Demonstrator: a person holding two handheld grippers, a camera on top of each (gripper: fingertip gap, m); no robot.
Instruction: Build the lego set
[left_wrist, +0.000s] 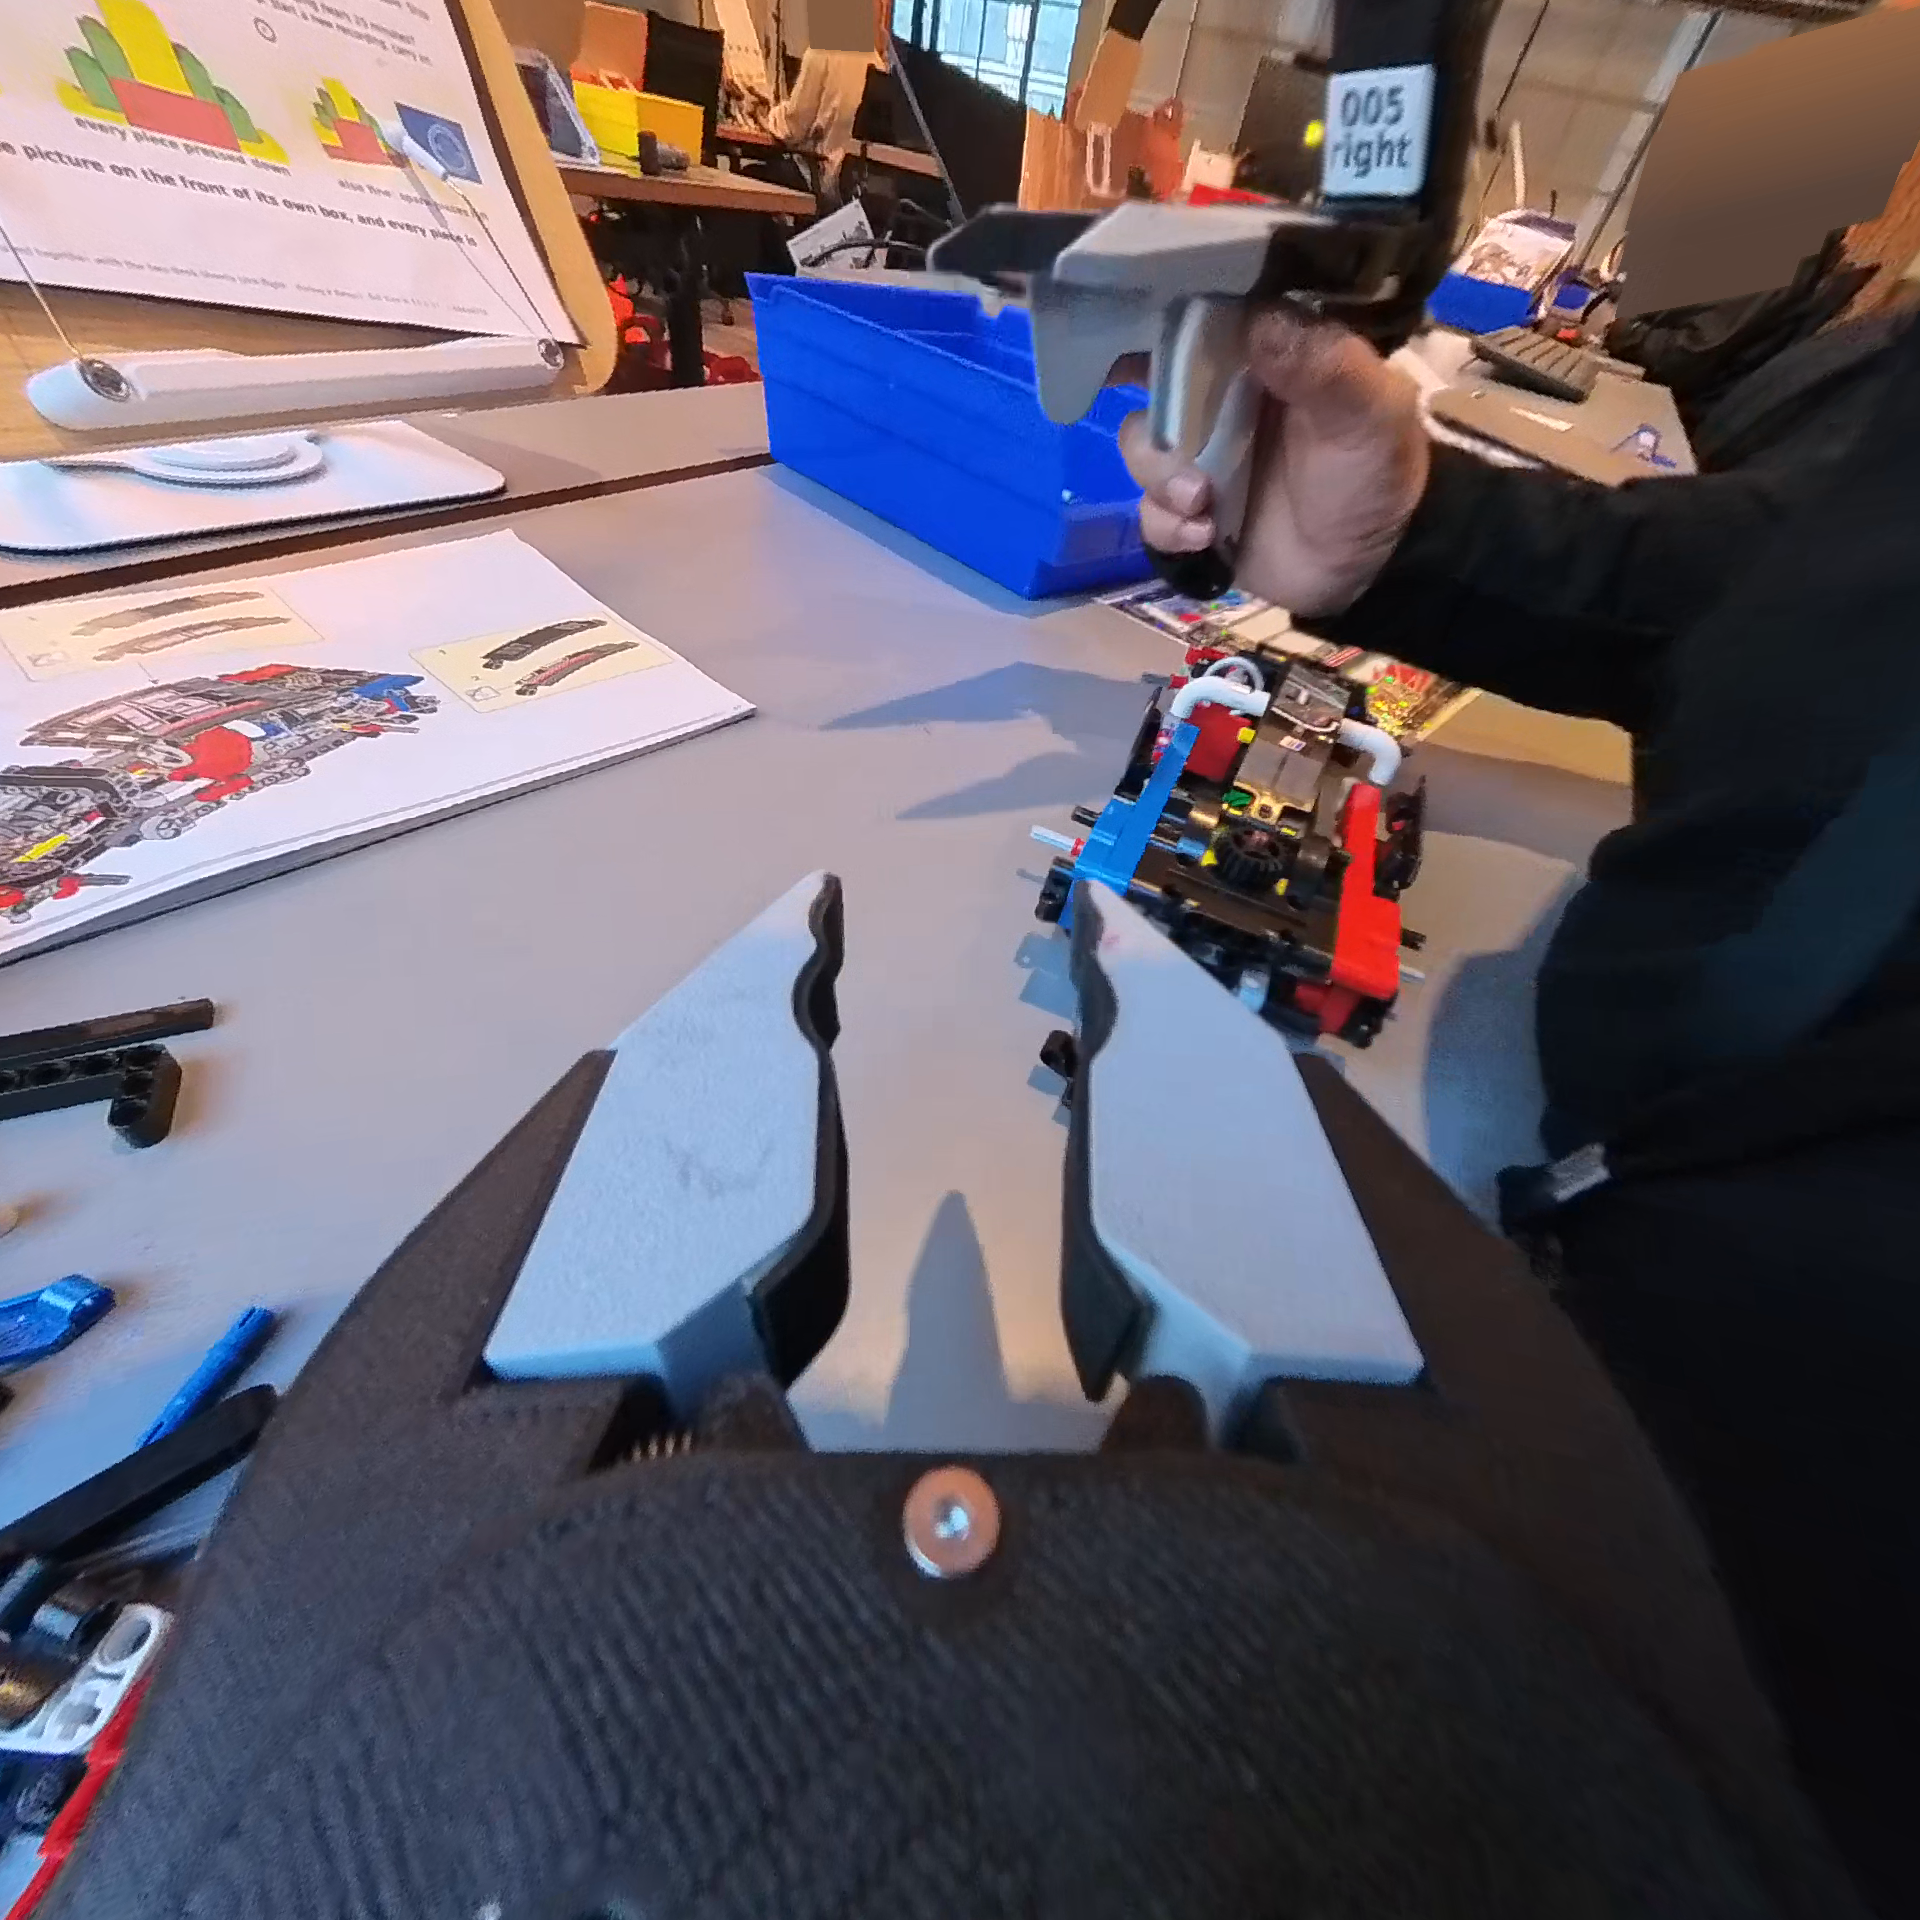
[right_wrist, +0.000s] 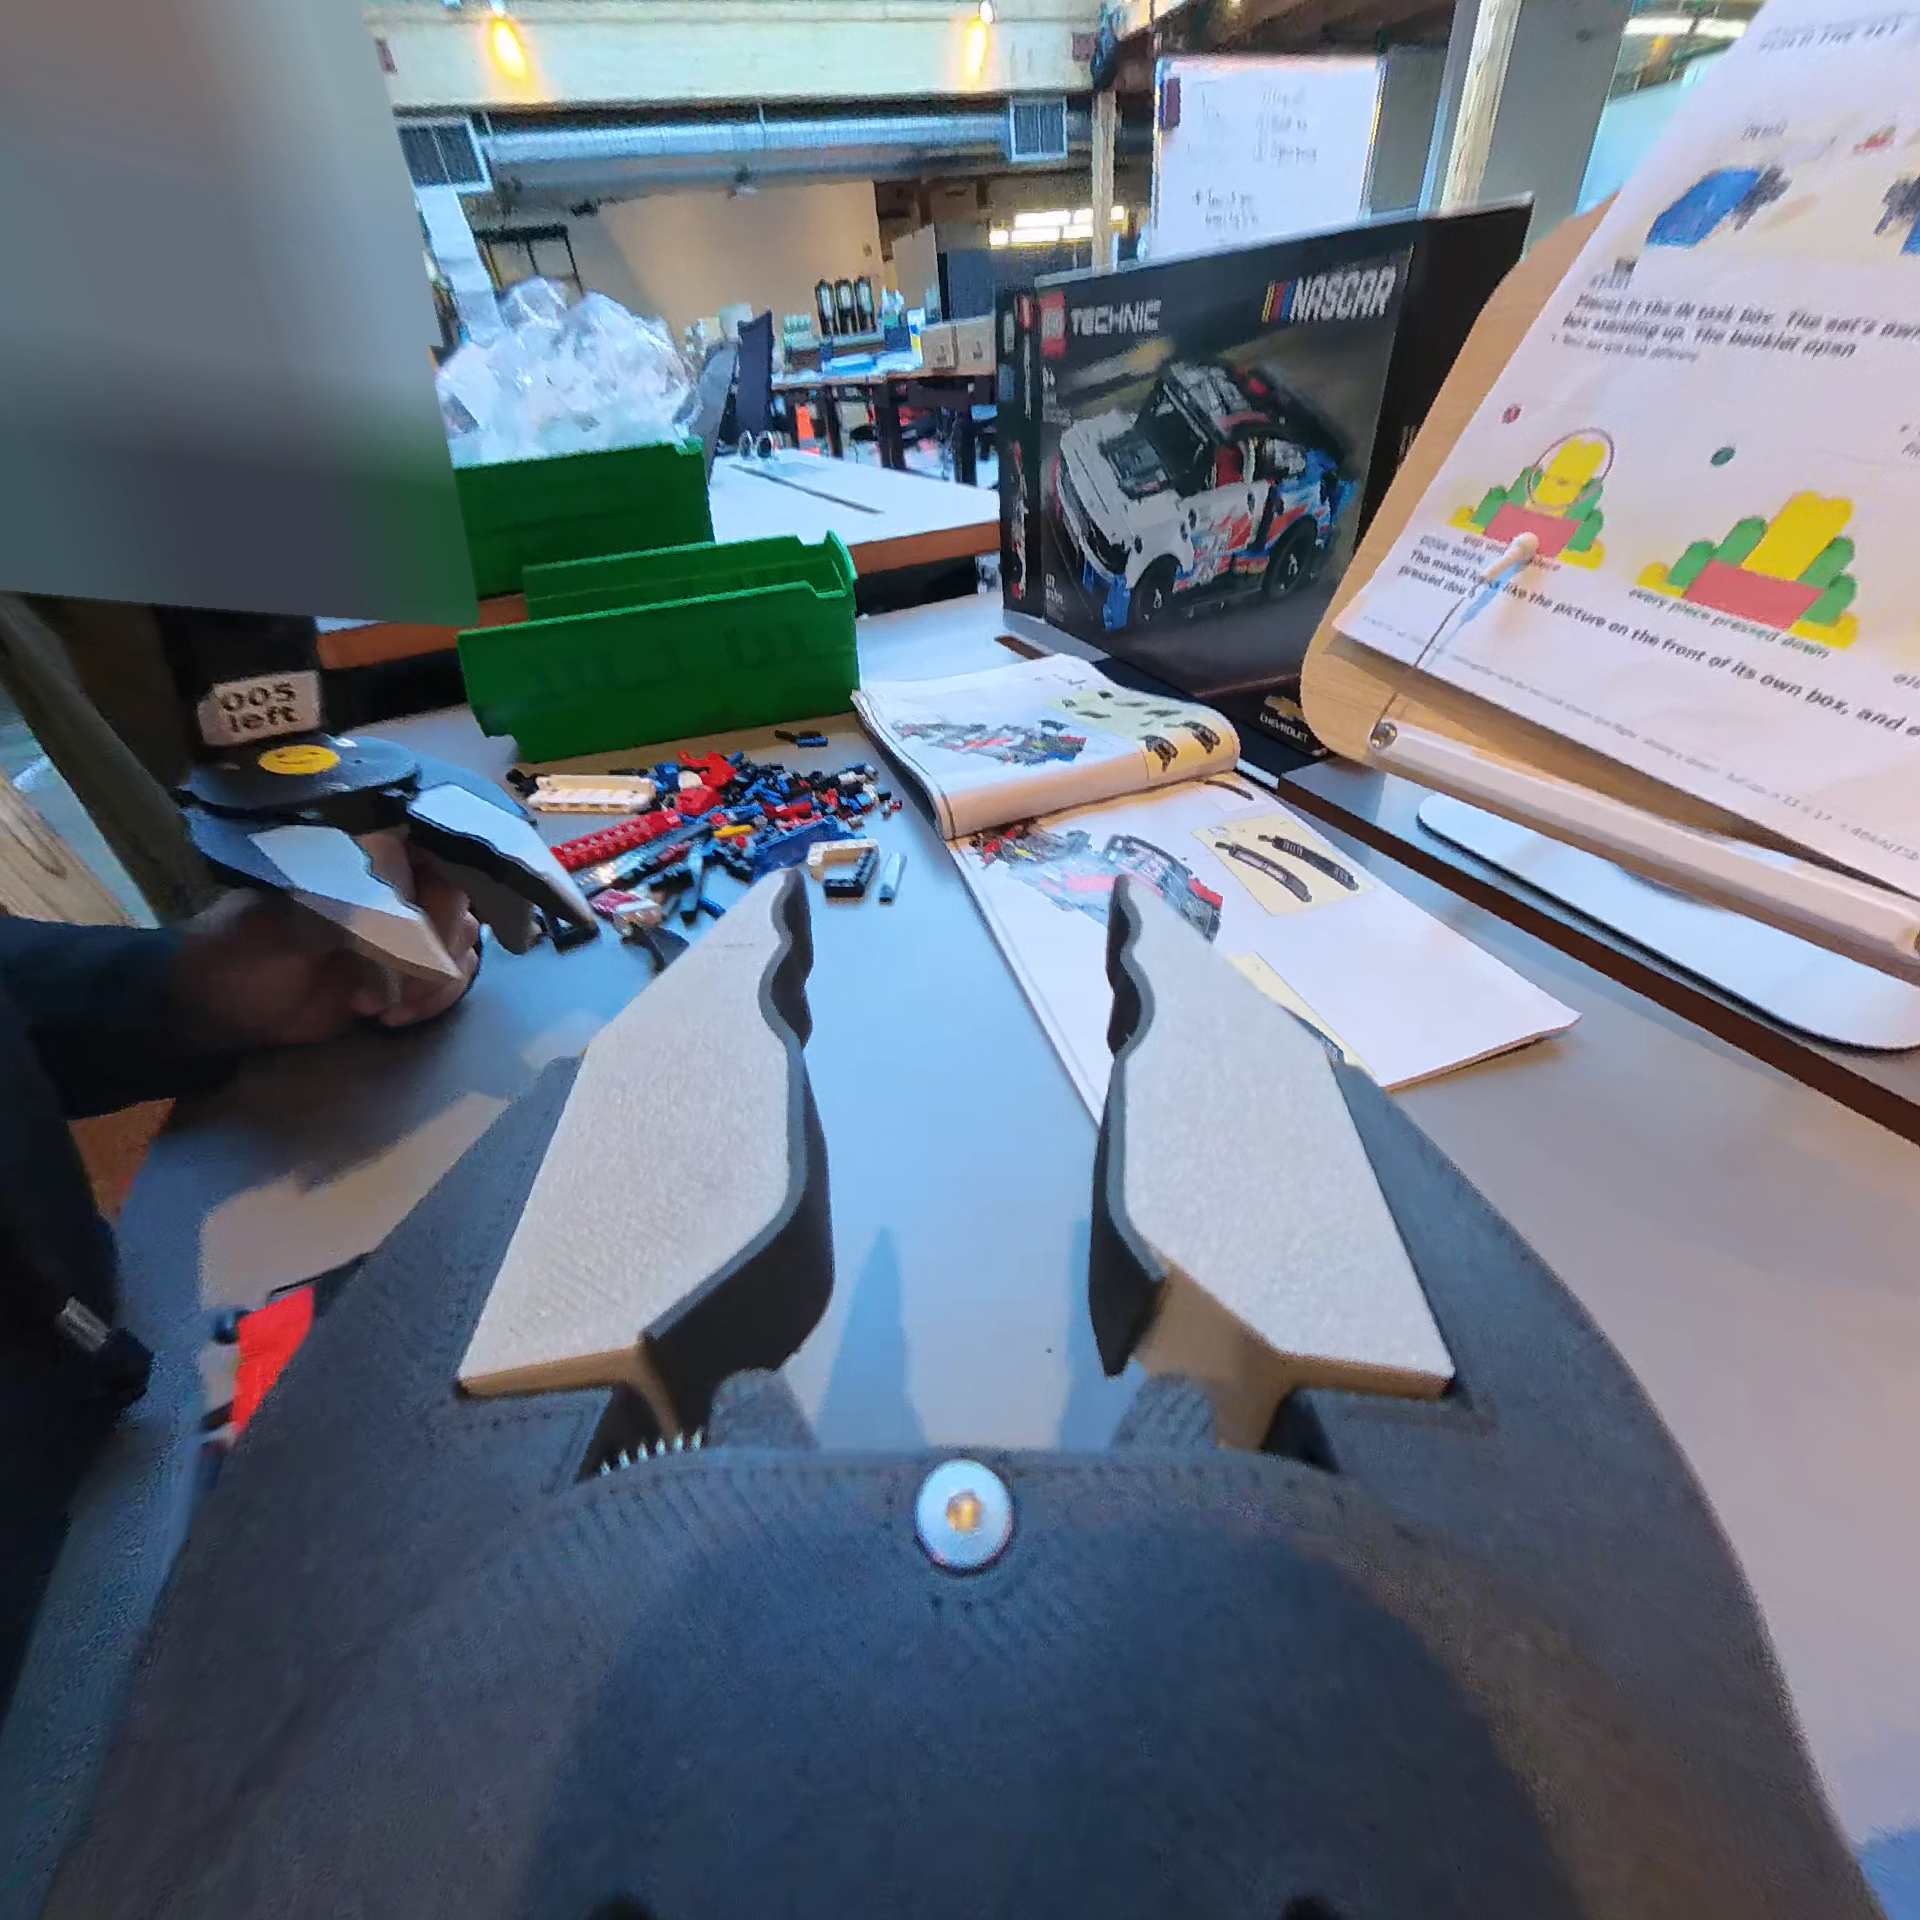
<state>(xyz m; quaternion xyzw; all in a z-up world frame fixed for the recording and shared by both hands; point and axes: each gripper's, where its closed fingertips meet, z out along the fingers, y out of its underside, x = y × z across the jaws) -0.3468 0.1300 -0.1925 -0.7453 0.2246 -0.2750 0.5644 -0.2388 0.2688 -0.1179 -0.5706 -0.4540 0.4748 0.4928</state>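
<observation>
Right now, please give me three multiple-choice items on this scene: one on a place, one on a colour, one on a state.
1. Where does the open instruction booklet lie?
A. inside a bin
B. flat on the table, in front of the set's box
C. on the half-built car

2. What colour is the bin behind the half-built car?
A. blue
B. yellow
C. white

3. In what state is the left hand-held gripper?
A. shut on a brick
B. open and holding nothing
C. shut and holding nothing

Answers:
1. B, since the right wrist view shows it spread on the grey table before the upright box.
2. A, as the left wrist view shows.
3. B, since bare table shows between its fingers.
</observation>
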